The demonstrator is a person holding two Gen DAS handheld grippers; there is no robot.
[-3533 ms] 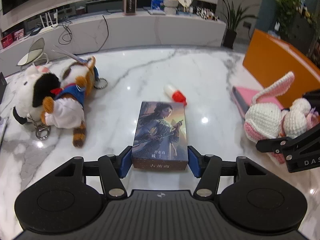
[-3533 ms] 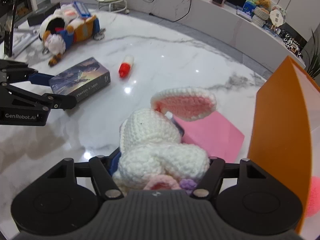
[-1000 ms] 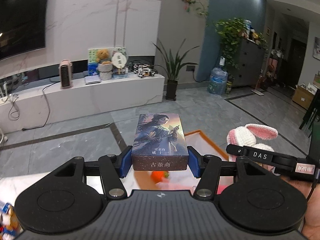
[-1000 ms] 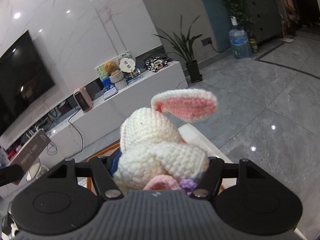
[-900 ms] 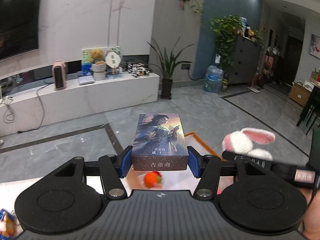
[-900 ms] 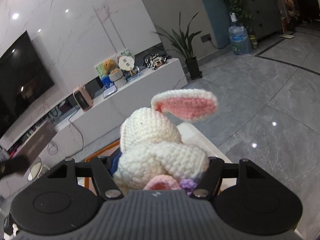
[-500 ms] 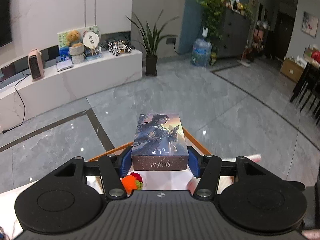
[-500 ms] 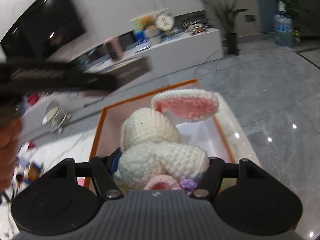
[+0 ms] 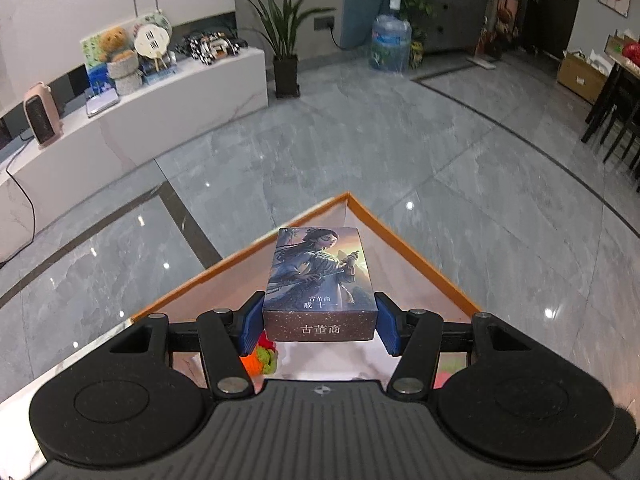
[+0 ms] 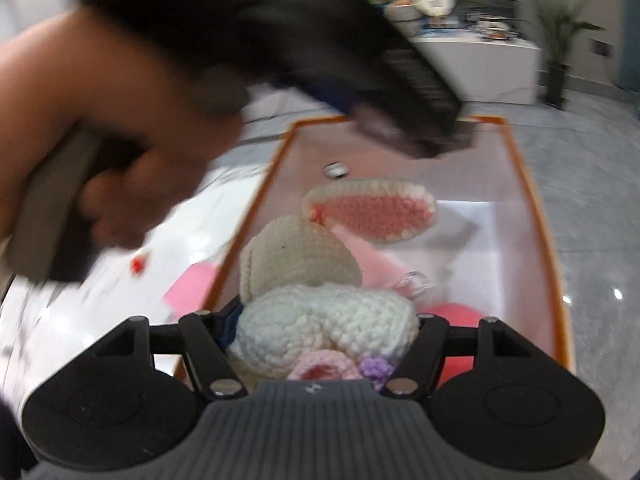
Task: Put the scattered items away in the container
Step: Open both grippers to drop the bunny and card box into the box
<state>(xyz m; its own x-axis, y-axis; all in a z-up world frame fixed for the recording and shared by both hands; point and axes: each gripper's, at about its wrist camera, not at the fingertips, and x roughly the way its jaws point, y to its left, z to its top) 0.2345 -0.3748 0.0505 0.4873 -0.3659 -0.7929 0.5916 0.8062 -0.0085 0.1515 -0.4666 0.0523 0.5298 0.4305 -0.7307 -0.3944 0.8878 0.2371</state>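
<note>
Both tongs are over the orange-rimmed container (image 9: 416,256) now. The left tongs (image 9: 320,322) are pinching the illustrated card box (image 9: 320,280) by its sides, holding it above the container's far corner, with a small orange-and-green knitted toy (image 9: 262,356) lying inside just under them. The right tongs (image 10: 326,334) are pinching the crocheted bunny (image 10: 316,304) above the container's open interior, its pink-lined ear (image 10: 372,210) sticking forward.

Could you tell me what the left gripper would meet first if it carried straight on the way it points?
Probably the inner wall of the orange-rimmed container, since the left gripper, shut on the card box, points into its far corner.
</note>
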